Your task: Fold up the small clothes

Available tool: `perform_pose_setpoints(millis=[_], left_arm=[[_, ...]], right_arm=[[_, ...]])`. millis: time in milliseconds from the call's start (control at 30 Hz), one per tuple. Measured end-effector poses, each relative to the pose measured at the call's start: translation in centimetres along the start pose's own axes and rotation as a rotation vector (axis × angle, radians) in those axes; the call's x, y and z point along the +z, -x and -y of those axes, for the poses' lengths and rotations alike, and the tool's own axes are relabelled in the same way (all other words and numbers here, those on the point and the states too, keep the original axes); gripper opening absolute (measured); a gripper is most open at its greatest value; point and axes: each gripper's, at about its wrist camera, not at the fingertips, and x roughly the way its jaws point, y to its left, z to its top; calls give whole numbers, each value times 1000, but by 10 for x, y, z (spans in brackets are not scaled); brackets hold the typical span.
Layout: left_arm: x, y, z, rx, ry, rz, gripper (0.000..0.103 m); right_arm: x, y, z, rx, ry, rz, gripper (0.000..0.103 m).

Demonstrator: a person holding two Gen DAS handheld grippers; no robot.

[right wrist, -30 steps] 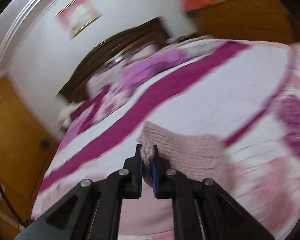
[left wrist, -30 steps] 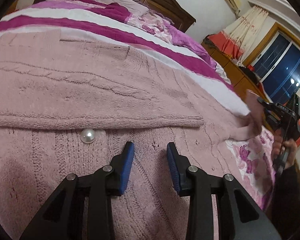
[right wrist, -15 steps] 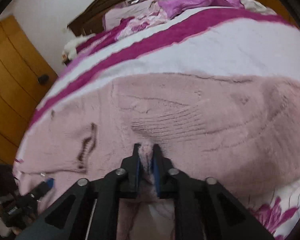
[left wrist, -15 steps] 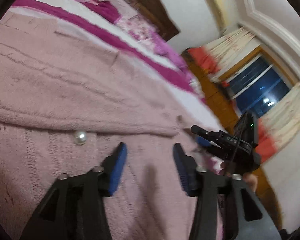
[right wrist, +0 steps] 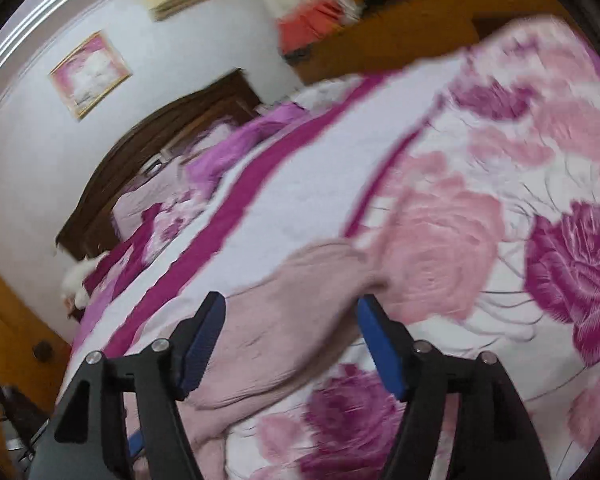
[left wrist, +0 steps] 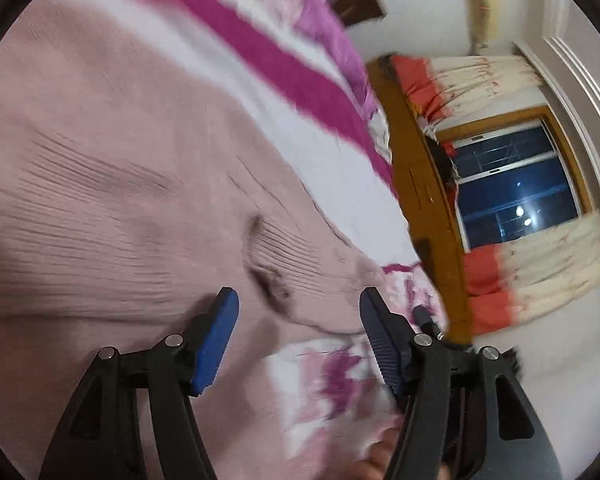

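Observation:
A pale pink knitted sweater [left wrist: 112, 208] lies spread on the bed, with a ribbed cuff [left wrist: 276, 256] folded onto it near its right edge. My left gripper [left wrist: 296, 332] is open and empty just above the sweater's right edge. In the right wrist view the sweater's edge [right wrist: 284, 320] lies on the bedspread between the fingers. My right gripper [right wrist: 288, 340] is open and holds nothing. Both views are blurred by motion.
The bed carries a white bedspread with magenta stripes [left wrist: 300, 80] and large pink and purple roses [right wrist: 572, 264]. A dark wooden headboard [right wrist: 148, 152] is at the far end. A wooden cabinet [left wrist: 428, 200] and a window [left wrist: 516, 184] stand past the bed's right side.
My right gripper has let go of the sleeve it carried over the sweater and has opened wide. My left gripper has opened wider and swung right, toward the sweater's right edge.

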Motion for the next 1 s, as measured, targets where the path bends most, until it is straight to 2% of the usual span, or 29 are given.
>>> perform_pose_setpoints(millis=[33,100,167,267,333,400,433,467,500,533,567,633,700,767,900,1000], left_arm=[[4,-8,1,33,6,-1,40],[10,-18,3,112,-2,27,40],[12,-30,2,94,32,8,47],[6,-38,6,61,46,-19,47],[2,-40,7,47,57,-21,47],[3,-44,3,64,78,-1,47],[3,-44,-2,57,106,9,44],[5,-44,-5,49,147,21,29],[7,-44,-8,57,168,23,14],[10,-45,-10,99,175,20,0],[11,-44,-10,123,172,35,0],[11,-33,-5,96,140,68,0],[12,-18,21,97,27,92,0],[13,3,51,113,-89,128,0],[14,55,99,133,-246,199,0],[19,102,116,165,-317,254,0]], right_arm=[[5,0,7,6,-13,-22,72],[14,0,6,-17,54,-44,72],[19,12,-1,-30,190,-17,72],[19,8,-31,-91,369,66,72],[17,-4,-46,-74,429,38,72],[12,-13,-59,-94,486,19,72],[9,-16,-62,-124,502,21,72],[6,-20,-67,-145,505,18,72],[5,-21,-69,-137,495,5,72],[5,-22,-70,-122,483,-10,72],[6,-23,-68,-109,468,-22,72],[11,-17,-63,-109,458,-24,72],[17,-15,-57,-137,444,-7,72],[30,-10,-42,-147,372,10,72],[58,-4,14,11,19,-6,72],[60,-16,41,103,-128,-90,72]])
